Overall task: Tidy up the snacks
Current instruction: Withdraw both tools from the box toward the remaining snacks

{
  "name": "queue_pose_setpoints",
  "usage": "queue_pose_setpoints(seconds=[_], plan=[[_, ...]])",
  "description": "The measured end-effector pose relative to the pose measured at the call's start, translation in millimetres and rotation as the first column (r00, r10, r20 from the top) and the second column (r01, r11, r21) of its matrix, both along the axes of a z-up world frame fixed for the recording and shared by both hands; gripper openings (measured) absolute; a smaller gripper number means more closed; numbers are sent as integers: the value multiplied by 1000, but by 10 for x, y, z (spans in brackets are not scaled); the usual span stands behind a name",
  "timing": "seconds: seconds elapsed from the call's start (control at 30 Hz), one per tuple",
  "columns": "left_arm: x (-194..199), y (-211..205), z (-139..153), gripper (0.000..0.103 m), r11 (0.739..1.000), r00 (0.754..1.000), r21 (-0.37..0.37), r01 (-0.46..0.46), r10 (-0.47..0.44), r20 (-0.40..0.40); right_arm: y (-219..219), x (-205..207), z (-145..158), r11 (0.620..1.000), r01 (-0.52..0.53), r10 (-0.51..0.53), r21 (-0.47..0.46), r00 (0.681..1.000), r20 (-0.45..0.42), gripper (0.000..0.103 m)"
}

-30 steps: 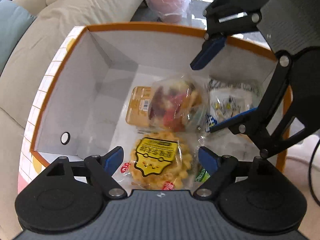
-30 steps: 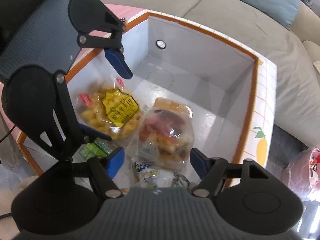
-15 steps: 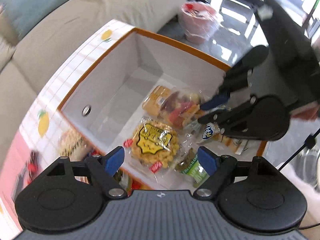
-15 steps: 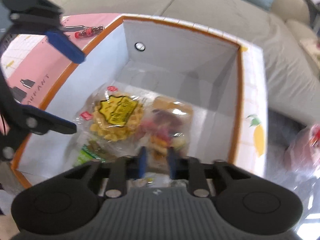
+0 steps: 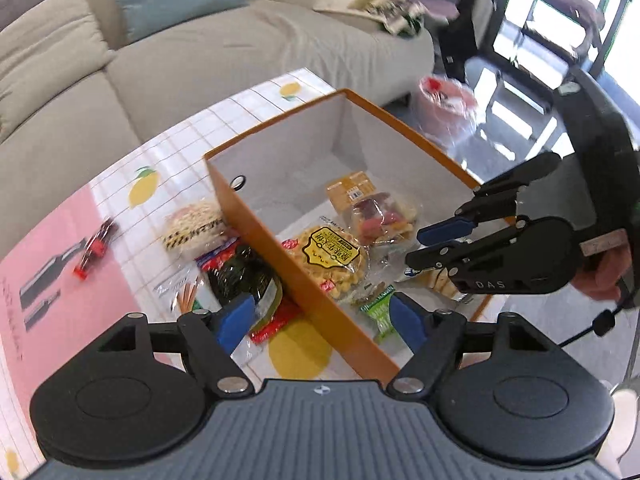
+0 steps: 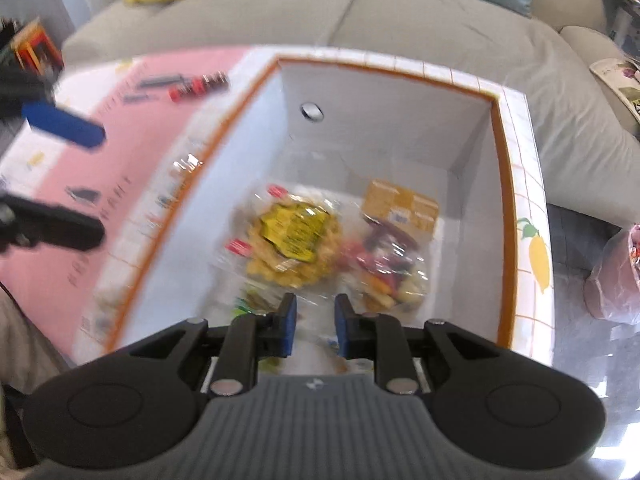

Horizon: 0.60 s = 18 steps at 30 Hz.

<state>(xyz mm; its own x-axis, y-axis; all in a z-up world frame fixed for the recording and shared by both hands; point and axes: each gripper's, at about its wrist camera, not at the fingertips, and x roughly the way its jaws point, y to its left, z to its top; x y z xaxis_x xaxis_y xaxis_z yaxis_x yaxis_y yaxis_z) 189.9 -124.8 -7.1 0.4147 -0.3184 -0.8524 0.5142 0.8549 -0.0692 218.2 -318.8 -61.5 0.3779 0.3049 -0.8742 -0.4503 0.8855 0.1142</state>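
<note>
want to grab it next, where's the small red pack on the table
In the left wrist view the red pack lies on the pink mat at far left, outside the box, left of the snack pile by its wall.

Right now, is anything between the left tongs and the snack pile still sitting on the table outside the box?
Nothing visible blocks it. The left tongs are open above the snack pile, which lies on the table against the outer wall of the orange box. Getting a snack into the box means lifting it over that wall.
</note>
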Motion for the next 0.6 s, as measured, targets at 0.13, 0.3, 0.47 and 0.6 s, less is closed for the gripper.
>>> queue_pose_setpoints(seconds=[0.13,0.3,0.47,0.6], plan=[[-217,263,138,90,993,998,-106,-54,57,20,132,-236,261,997,37,-41,64,998,58,26],[-440,600,233,90,976,984,-155,-153,166,70,283,-570,527,975,147,-166,166,981,105,39],[-675,968,209,90,949,970,-224,-223,240,47,472,-907,626,928,254,-295,272,948,122,41],[-808,1186,73,90,934,956,-224,-280,292,25,729,-1162,621,904,287,-347,316,925,153,43]])
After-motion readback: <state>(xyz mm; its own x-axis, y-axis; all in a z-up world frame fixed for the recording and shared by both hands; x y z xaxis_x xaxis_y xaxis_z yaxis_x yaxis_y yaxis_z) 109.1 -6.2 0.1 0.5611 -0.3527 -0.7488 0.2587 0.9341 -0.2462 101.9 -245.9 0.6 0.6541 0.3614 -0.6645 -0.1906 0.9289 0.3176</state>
